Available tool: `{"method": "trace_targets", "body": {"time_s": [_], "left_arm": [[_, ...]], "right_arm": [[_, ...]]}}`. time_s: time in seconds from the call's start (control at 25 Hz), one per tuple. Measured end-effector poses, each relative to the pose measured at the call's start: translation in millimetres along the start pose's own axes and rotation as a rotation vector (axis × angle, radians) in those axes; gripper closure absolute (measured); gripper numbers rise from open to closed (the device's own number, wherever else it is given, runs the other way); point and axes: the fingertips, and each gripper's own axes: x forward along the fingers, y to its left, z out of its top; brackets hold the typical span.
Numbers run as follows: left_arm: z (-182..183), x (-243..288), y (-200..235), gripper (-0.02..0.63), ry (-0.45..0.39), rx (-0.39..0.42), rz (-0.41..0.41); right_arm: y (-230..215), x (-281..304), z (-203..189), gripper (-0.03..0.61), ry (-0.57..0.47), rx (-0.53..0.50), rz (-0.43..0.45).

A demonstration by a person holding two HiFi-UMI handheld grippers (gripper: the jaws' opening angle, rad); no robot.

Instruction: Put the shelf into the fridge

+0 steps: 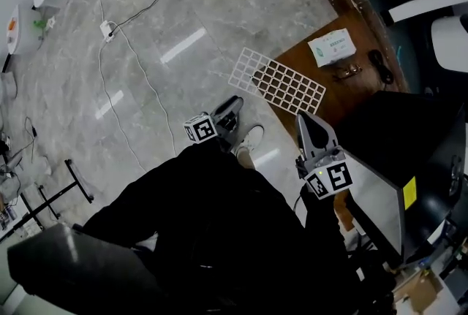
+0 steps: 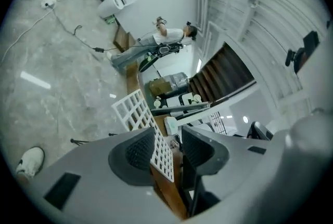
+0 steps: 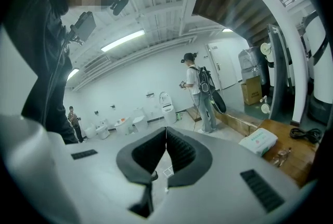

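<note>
The white wire grid shelf (image 1: 278, 81) lies flat on the corner of a brown wooden table (image 1: 329, 76), its left part hanging over the floor. In the head view my left gripper (image 1: 232, 107) points at the shelf's near left corner from just short of it. In the left gripper view its jaws (image 2: 167, 133) stand apart and the shelf (image 2: 136, 111) shows in the gap, close to the left pad, with neither pad pressing on it. My right gripper (image 1: 307, 122) hovers near the shelf's right end, shut and empty (image 3: 165, 137). A black cabinet with a yellow sticker (image 1: 398, 160), likely the fridge, stands at the right.
A pack of tissues (image 1: 332, 47) and a small dark item (image 1: 347, 72) lie on the table beyond the shelf. Cables and a power strip (image 1: 107, 30) cross the grey floor. A white shoe (image 1: 251, 138) is below the shelf. A person with a backpack (image 3: 200, 90) stands far off.
</note>
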Motion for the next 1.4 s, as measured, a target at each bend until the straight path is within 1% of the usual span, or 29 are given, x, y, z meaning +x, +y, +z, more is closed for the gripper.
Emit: {"method": "trace_targets", "body": {"time_s": [0.08, 0.24, 0.32, 0.48, 0.64, 0.84, 1.08, 1.12, 1.2, 1.28, 1.32, 1.4], "left_arm": [[-4, 0, 24, 0.439, -0.01, -0.052, 0.023], [-4, 4, 58, 0.392, -0.047, -0.137, 0.062], [-1, 11, 73, 0.375, -0.07, -0.167, 0.075], [2, 29, 92, 0.367, -0.08, -0.188, 0.079], [9, 45, 102, 0.365, -0.109, -0.215, 0.069], [21, 64, 108, 0.366, -0.158, -0.253, 0.053], [28, 80, 111, 0.368, -0.192, -0.271, 0.034], [29, 83, 110, 0.386, -0.192, -0.264, 0.026], [30, 87, 109, 0.455, -0.181, -0.245, 0.017], [31, 88, 103, 0.547, -0.18, -0.24, 0.001], [33, 88, 99, 0.569, -0.187, -0.251, -0.018], [36, 88, 89, 0.578, -0.205, -0.294, -0.063]], "right_arm": [[-1, 2, -7, 0.571, 0.021, 0.006, -0.006], [-3, 2, -19, 0.571, 0.051, 0.022, -0.026], [-5, 2, -24, 0.571, 0.06, 0.032, -0.039], [-9, -2, -34, 0.571, 0.076, 0.056, -0.075], [-11, -8, -43, 0.571, 0.089, 0.075, -0.108], [-17, -16, -50, 0.571, 0.092, 0.097, -0.151], [-20, -29, -56, 0.571, 0.094, 0.116, -0.199], [-20, -31, -57, 0.571, 0.093, 0.118, -0.207], [-21, -34, -59, 0.571, 0.092, 0.122, -0.221], [-19, -37, -59, 0.571, 0.092, 0.124, -0.228], [-18, -38, -59, 0.571, 0.092, 0.123, -0.23], [-17, -40, -59, 0.571, 0.094, 0.122, -0.232]]}}
